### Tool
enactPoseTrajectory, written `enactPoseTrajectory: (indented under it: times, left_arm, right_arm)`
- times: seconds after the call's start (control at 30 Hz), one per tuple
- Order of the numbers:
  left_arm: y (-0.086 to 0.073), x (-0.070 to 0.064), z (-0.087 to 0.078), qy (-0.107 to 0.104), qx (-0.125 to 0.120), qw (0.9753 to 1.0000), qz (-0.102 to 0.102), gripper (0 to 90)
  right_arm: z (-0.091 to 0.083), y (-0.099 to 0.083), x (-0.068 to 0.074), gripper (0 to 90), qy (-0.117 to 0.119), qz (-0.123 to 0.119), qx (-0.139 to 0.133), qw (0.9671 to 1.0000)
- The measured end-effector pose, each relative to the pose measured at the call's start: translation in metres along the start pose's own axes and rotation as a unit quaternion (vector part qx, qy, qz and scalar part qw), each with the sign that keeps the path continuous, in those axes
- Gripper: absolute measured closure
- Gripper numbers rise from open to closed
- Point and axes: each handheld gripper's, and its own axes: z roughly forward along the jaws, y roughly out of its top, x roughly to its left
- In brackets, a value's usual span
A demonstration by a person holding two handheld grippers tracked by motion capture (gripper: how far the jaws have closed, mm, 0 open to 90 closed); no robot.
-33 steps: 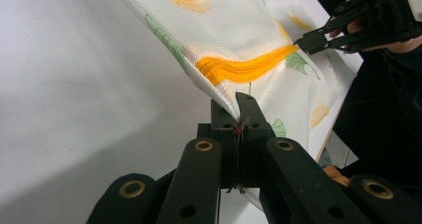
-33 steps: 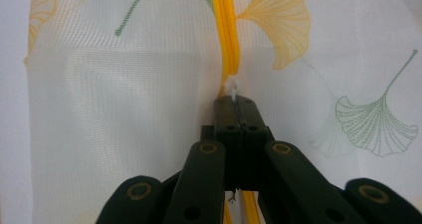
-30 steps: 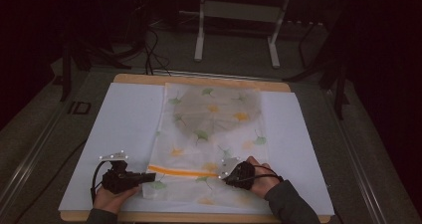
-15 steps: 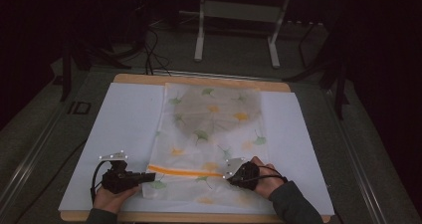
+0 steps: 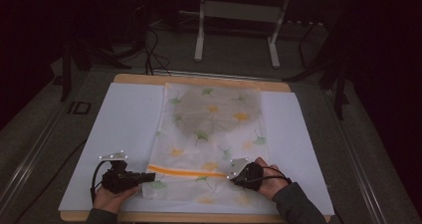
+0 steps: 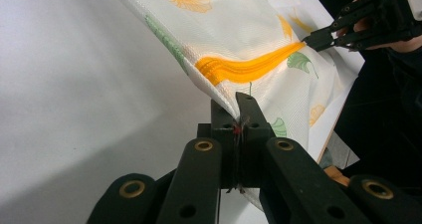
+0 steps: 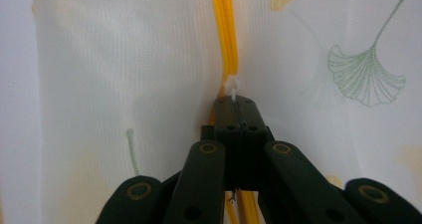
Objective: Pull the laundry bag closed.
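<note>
A white mesh bag [image 5: 214,134] printed with green and yellow leaves lies flat on the white table cover [image 5: 124,119]. A grey mass shows through its far half. An orange zipper [image 5: 189,171] runs across its near end. My left gripper [image 5: 152,176] is shut on the bag's left edge [image 6: 219,92], by the zipper's end [image 6: 249,67]. My right gripper [image 5: 231,174] is shut on the white zipper pull [image 7: 232,88], at the orange zipper [image 7: 224,30]. In the left gripper view the right gripper [image 6: 311,39] touches the zipper's far end.
Bare white cover flanks the bag on the left and on the right [image 5: 298,134]. The wooden table edge [image 5: 199,217] runs along the front. A metal stand [image 5: 239,15] and cables [image 5: 149,45] sit on the dark floor behind.
My right gripper has slid a little to the right along the orange zipper with the pull in it. The left gripper has kept its hold and place.
</note>
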Motion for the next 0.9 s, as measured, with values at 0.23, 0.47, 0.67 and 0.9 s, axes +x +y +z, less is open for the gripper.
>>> enactPoseTrajectory:
  times: [0.23,0.47,0.67,0.9]
  left_arm:
    - [0.0,0.0,0.0,0.001,0.0,1.0,-0.001,88.4]
    - [0.0,0.0,0.0,0.002,0.001,1.0,0.0,88.4]
    - [0.0,0.0,-0.002,0.005,-0.002,1.0,0.0,88.4]
    - [0.0,0.0,-0.002,0.005,-0.001,1.0,0.0,88.4]
  right_arm:
    - [-0.001,-0.002,-0.002,90.0,0.0,0.001,0.0,1.0]
    - [-0.005,-0.008,-0.002,90.0,-0.002,0.003,0.004,1.0]
    - [-0.007,-0.012,-0.002,90.0,-0.008,0.001,0.014,0.9999]
    - [-0.013,-0.02,-0.003,90.0,-0.011,0.002,0.019,0.9998]
